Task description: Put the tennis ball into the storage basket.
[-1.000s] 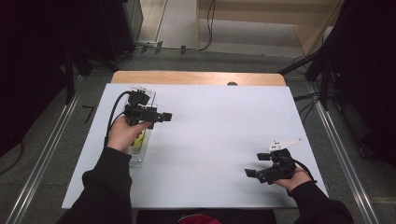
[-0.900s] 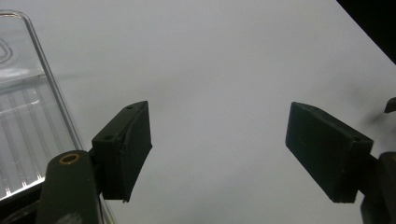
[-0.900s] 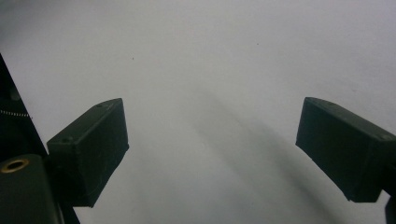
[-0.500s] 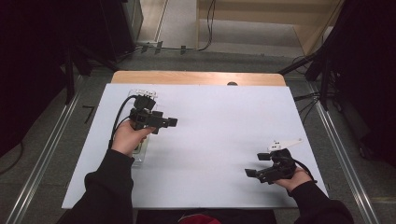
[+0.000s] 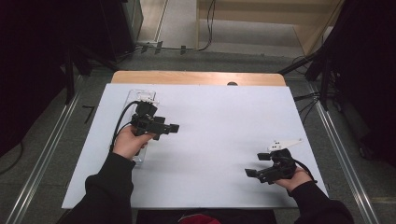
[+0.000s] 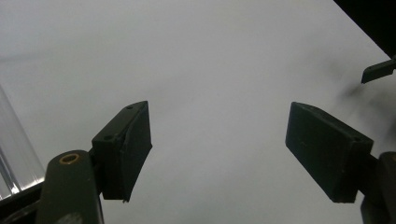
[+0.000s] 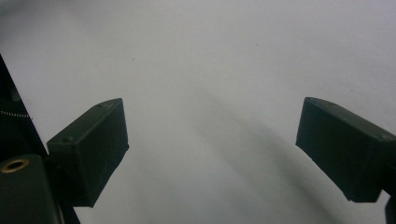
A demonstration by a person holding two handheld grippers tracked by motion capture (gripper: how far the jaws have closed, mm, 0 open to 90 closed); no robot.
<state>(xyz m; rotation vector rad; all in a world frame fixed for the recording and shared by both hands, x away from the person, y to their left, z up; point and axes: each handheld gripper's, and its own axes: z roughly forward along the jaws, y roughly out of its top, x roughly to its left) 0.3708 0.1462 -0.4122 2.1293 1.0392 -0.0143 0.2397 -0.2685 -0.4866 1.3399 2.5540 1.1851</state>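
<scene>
My left gripper (image 5: 174, 127) hovers over the left part of the white table sheet (image 5: 224, 116), pointing right, just beside a clear plastic tray (image 5: 141, 96). In the left gripper view its black jaws (image 6: 219, 126) stand apart with only bare white sheet between them. My right gripper (image 5: 256, 164) rests low near the front right corner and points left. In the right gripper view its jaws (image 7: 212, 135) are also spread wide, with nothing between them. The hand holding the left gripper hides the middle of the tray.
The clear tray runs along the sheet's left side, and its edge (image 6: 11, 149) shows in the left gripper view. A wooden strip (image 5: 196, 77) borders the table's far edge. The right gripper's jaw tip (image 6: 379, 71) shows far off in the left gripper view.
My left gripper has drifted a little to the right and nearer, off the tray. A yellow-green thing seen in the tray earlier is now behind the hand. The right gripper has kept still.
</scene>
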